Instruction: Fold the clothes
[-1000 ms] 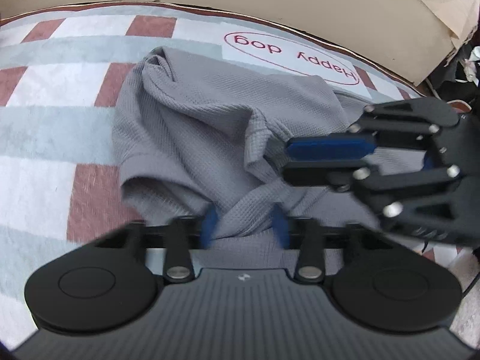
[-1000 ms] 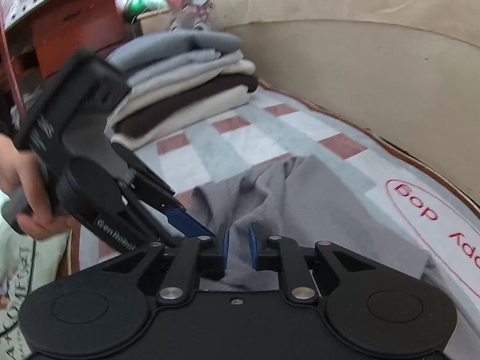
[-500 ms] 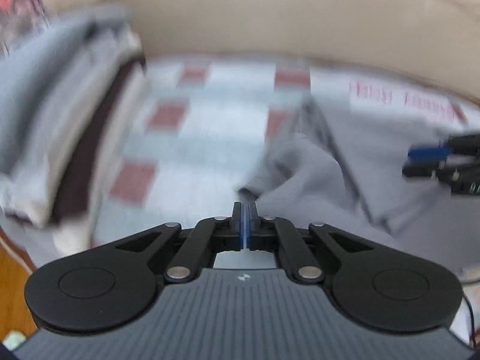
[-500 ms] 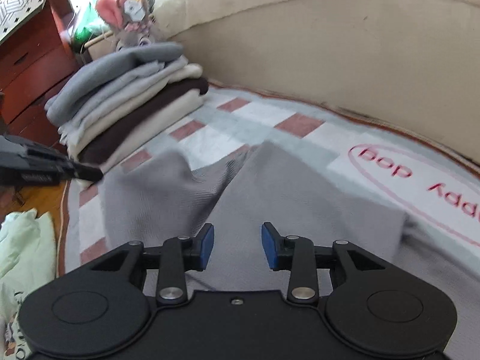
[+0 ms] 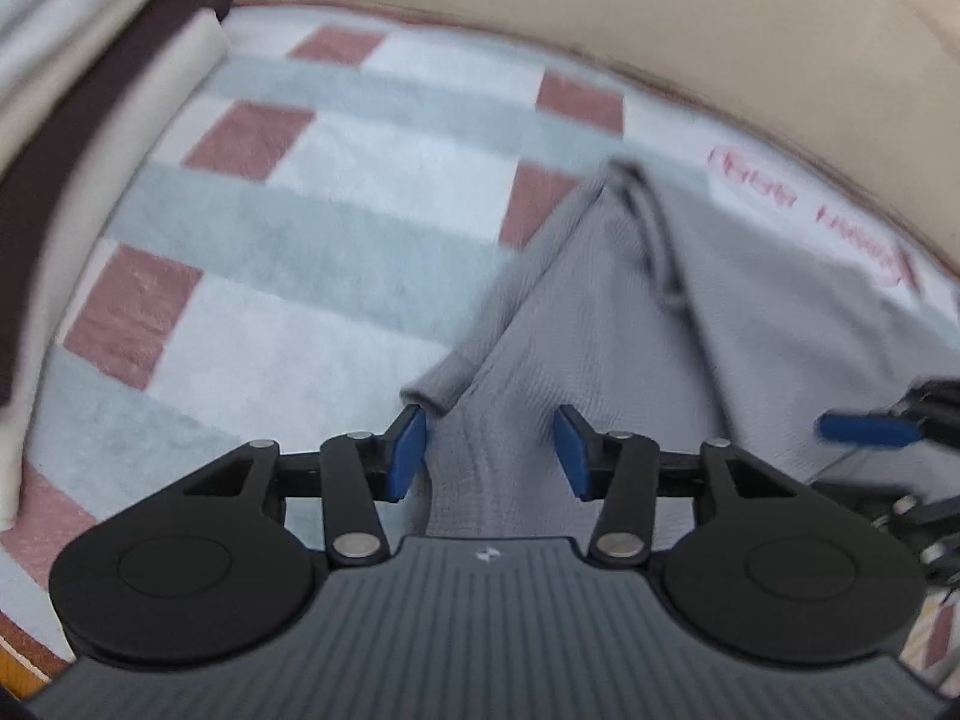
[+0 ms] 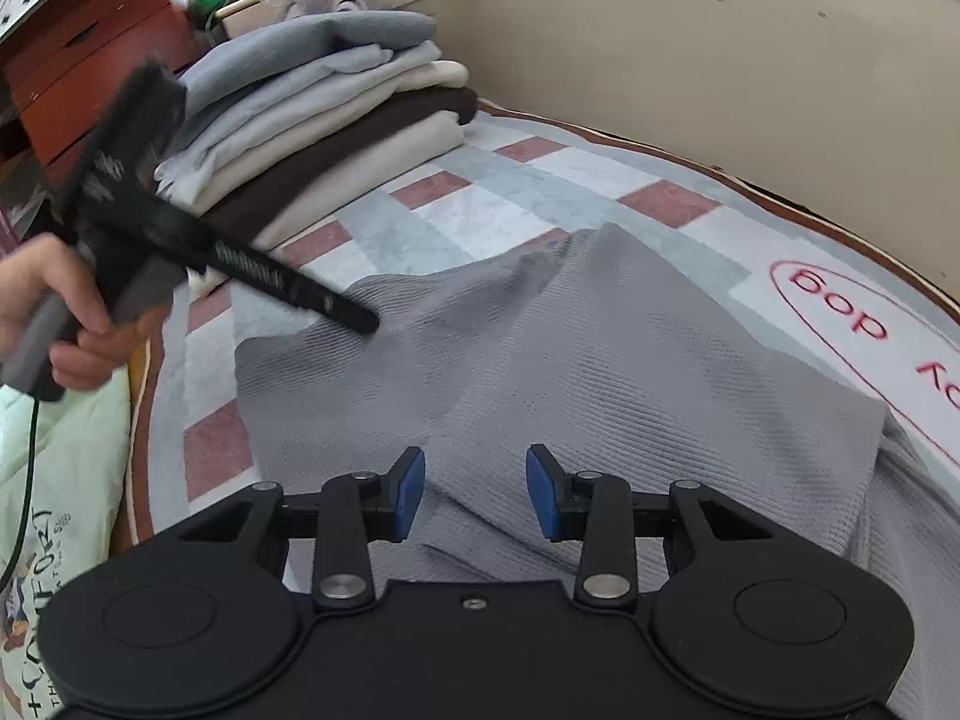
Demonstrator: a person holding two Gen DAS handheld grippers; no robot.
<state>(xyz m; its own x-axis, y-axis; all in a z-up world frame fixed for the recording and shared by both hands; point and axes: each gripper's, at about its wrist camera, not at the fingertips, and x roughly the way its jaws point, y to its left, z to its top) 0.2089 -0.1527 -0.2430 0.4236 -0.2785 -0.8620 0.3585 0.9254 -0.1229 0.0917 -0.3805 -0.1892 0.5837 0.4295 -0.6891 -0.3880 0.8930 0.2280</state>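
Observation:
A grey waffle-knit garment (image 6: 570,360) lies spread on the checked blanket (image 6: 480,210), partly folded over itself. It also shows in the left wrist view (image 5: 600,324). My left gripper (image 5: 489,450) is open and empty, low over the garment's near left edge, beside a rolled sleeve end (image 5: 441,387). In the right wrist view the left gripper (image 6: 354,315) shows from the side over the garment's left part. My right gripper (image 6: 474,495) is open and empty over the garment's near edge. It shows at the right edge of the left wrist view (image 5: 870,429).
A stack of folded clothes (image 6: 312,120) sits at the blanket's far left; it also shows in the left wrist view (image 5: 72,120). A beige padded wall (image 6: 720,60) runs behind. A red wooden cabinet (image 6: 78,54) and a pale green printed cloth (image 6: 48,510) are at the left.
Both grippers went from shut on the grey garment to open, the right first, then the left. The left gripper pulled the fabric leftward, spreading it, then let go.

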